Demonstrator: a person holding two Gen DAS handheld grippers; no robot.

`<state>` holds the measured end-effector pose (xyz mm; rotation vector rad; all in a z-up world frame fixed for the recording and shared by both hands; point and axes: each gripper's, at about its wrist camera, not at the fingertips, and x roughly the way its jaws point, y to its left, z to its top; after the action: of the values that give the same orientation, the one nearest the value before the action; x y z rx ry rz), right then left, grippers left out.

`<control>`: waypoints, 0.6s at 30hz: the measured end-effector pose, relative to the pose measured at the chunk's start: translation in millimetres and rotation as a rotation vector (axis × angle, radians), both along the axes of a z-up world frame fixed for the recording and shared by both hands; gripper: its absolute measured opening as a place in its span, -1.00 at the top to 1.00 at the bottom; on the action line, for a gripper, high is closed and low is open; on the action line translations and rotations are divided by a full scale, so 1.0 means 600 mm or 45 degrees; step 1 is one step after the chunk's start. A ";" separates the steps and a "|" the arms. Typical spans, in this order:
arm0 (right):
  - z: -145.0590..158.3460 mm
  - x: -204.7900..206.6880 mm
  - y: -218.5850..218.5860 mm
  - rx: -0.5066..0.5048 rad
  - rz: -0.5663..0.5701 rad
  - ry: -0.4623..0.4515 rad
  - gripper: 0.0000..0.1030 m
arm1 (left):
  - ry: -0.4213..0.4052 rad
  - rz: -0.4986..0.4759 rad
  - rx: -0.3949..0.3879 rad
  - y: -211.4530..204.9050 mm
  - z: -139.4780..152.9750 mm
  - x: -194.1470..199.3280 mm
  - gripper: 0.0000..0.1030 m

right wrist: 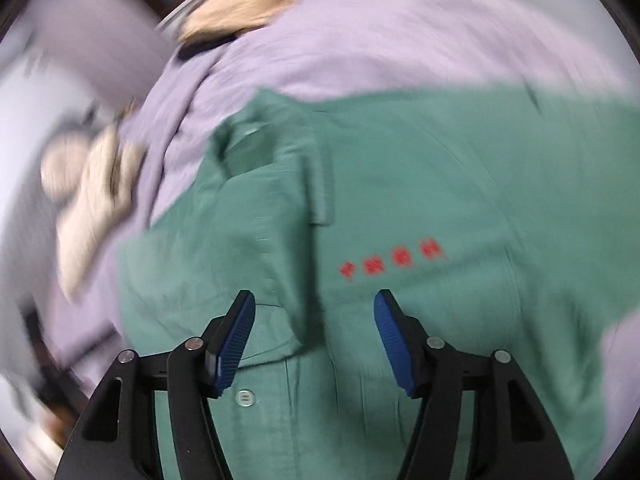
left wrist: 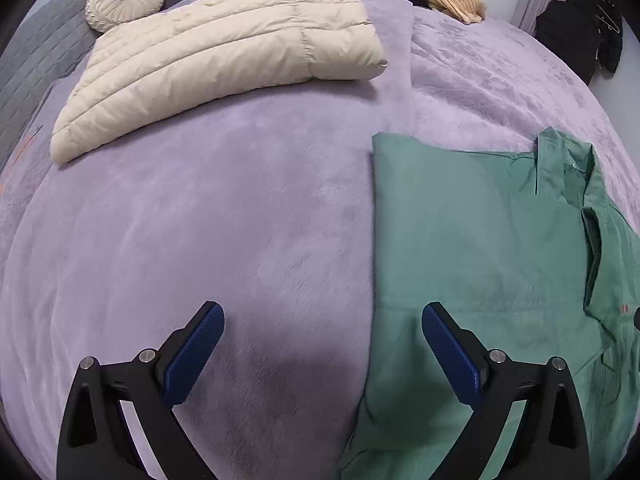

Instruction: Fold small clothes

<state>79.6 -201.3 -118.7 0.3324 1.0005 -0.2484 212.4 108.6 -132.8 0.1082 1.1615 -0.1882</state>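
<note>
The green shirt (left wrist: 480, 248) lies flat on the lilac blanket (left wrist: 240, 220), at three o'clock in the left wrist view, one side folded in to a straight edge. At eleven o'clock lies a folded cream quilted jacket (left wrist: 224, 56). The left gripper (left wrist: 322, 322) gapes wide, empty, straddling that edge. The right gripper (right wrist: 314, 308), half spread and empty, hangs above red lettering (right wrist: 392, 262); its view is blurred.

Your item: one green shirt (left wrist: 472, 240), collared, buttoned, red lettering (right wrist: 392, 262) on the chest; lying flat on the bed, one side folded in.
</note>
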 end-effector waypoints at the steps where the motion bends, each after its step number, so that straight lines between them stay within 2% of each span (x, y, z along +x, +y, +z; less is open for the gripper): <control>1: -0.004 0.022 0.028 -0.131 0.090 0.036 -0.30 | 0.003 -0.008 -0.002 -0.012 -0.004 0.013 -0.93; 4: -0.048 0.081 0.092 -0.514 0.251 0.176 -0.31 | 0.018 -0.025 0.026 -0.042 -0.027 0.036 -0.93; 5: -0.063 0.088 0.093 -0.590 0.254 0.203 -0.31 | 0.022 -0.036 0.038 -0.055 -0.035 0.034 -0.93; 7: -0.070 0.097 0.085 -0.597 0.219 0.182 -0.28 | 0.007 -0.057 0.094 -0.070 -0.049 0.033 -0.93; 8: -0.067 0.093 0.075 -0.541 0.200 0.161 0.39 | -0.005 -0.067 0.126 -0.077 -0.053 0.029 -0.93; 9: -0.053 0.088 0.058 -0.457 0.152 0.127 0.72 | -0.014 -0.077 0.150 -0.081 -0.060 0.028 -0.93; 11: -0.025 0.059 0.009 -0.182 0.032 0.000 0.79 | -0.026 -0.087 0.151 -0.081 -0.067 0.027 -0.93; 13: -0.016 0.016 -0.070 0.198 -0.173 -0.133 0.79 | -0.029 -0.097 0.138 -0.078 -0.065 0.026 -0.93; 15: -0.042 -0.026 -0.125 0.532 -0.336 -0.210 0.79 | -0.031 -0.116 0.131 -0.071 -0.058 0.021 -0.93; 16: -0.064 -0.046 -0.149 0.676 -0.415 -0.232 0.78 | -0.034 -0.128 0.130 -0.065 -0.051 0.015 -0.93; 18: -0.097 -0.080 -0.174 0.837 -0.540 -0.247 0.62 | -0.061 -0.157 0.133 -0.052 -0.030 -0.002 -0.93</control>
<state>31.4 -305.5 -176.9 1.1527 0.7891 -0.2574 211.3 77.5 -150.9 0.2756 1.1179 -0.2325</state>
